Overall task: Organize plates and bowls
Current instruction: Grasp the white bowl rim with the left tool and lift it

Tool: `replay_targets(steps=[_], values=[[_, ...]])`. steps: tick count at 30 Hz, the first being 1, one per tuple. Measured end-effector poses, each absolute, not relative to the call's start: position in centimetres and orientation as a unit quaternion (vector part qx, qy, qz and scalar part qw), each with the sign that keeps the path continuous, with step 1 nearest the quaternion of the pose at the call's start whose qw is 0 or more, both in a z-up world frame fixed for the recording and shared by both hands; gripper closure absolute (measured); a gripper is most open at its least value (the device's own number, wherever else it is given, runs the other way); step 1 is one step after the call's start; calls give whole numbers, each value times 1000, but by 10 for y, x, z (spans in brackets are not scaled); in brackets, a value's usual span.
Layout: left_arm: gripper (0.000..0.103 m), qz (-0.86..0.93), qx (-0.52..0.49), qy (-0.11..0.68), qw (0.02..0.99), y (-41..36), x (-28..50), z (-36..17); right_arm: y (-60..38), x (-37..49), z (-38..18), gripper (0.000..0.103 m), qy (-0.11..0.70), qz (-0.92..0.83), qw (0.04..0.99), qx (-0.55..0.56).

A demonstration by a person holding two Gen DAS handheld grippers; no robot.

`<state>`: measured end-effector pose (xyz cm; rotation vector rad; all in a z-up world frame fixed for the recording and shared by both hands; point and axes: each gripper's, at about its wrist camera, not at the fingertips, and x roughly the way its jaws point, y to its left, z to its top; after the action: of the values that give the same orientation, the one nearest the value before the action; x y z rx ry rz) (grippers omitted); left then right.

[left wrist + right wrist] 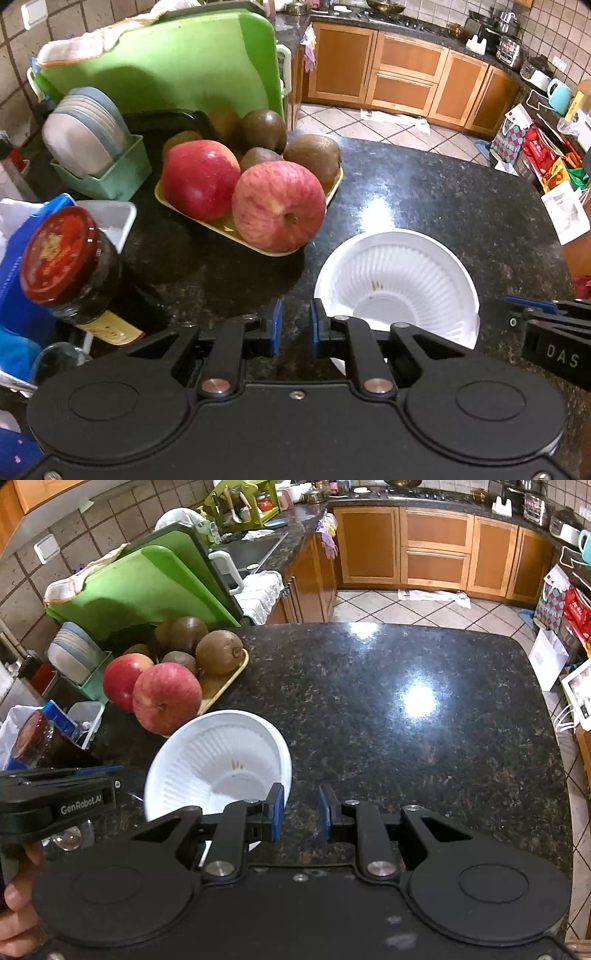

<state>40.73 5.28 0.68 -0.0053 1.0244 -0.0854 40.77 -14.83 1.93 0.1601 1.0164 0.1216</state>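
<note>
A white ribbed plastic bowl (397, 284) sits upright on the black granite counter (443, 192); it also shows in the right wrist view (218, 760). My left gripper (294, 326) is open and empty, just left of the bowl's near rim. My right gripper (300, 812) is open and empty, just right of the bowl's near rim. A stack of grey-blue plates (86, 125) stands on edge in a mint green rack (110, 177) at the back left, also seen in the right wrist view (75, 651).
A yellow tray (221, 225) holds two red apples (277, 206) and several kiwis (314, 155) behind the bowl. A red-lidded jar (66, 258) and a blue box (22, 273) stand at the left. Green cutting boards (166, 62) lean behind. The counter's edge is at the far right.
</note>
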Motion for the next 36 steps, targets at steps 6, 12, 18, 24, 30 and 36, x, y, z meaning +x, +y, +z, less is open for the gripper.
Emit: replay_targets(steps=[6, 12, 18, 24, 30, 36], values=[[82, -38, -1, 483, 875, 53, 411, 5, -152, 407, 20, 78, 479, 65, 871, 91], [82, -34, -5, 482, 876, 58, 413, 6, -151, 404, 25, 78, 472, 75, 874, 89], [82, -58, -29, 489, 870, 60, 416, 7, -144, 411, 22, 78, 475, 78, 872, 86], [82, -61, -25, 490, 869, 54, 421, 4, -139, 415, 15, 78, 480, 80, 870, 79], [82, -65, -21, 500, 863, 50, 427, -8, -135, 418, 5, 78, 489, 80, 866, 73], [82, -72, -16, 505, 860, 44, 430, -19, -130, 421, -5, 78, 497, 83, 861, 68]])
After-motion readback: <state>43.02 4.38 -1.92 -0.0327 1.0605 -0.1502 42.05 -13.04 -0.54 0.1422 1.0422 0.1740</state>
